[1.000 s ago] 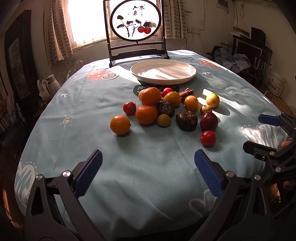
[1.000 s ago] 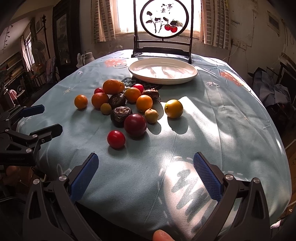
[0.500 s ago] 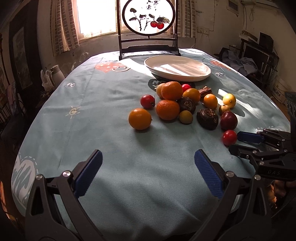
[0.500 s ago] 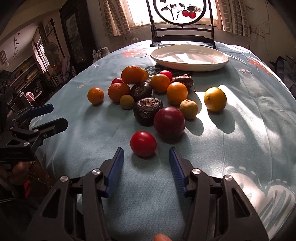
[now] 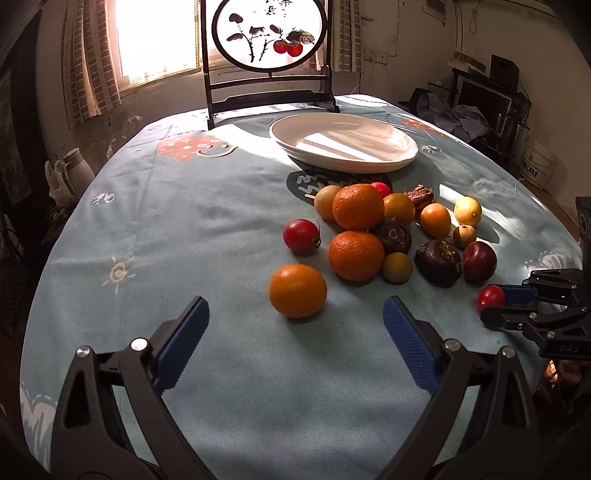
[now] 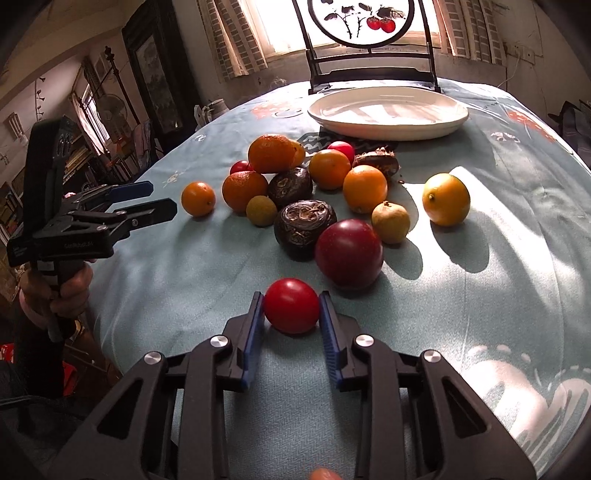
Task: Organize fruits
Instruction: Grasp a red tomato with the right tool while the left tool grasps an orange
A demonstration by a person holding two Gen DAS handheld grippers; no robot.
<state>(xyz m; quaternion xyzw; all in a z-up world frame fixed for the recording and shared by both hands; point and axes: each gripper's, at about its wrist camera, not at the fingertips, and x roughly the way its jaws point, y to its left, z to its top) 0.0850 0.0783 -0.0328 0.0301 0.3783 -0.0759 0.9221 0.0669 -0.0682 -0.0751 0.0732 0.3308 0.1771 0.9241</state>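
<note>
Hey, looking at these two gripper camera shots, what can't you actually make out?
- Small red fruit, left wrist view: mostly hidden behind the large orange.
- Red tomato, right wrist view: its underside is hidden, so whether it is lifted off the tablecloth cannot be told.
- Round screen, right wrist view: its top is cut off by the frame edge.
- Writing on the screen, left wrist view: too small to read.
</note>
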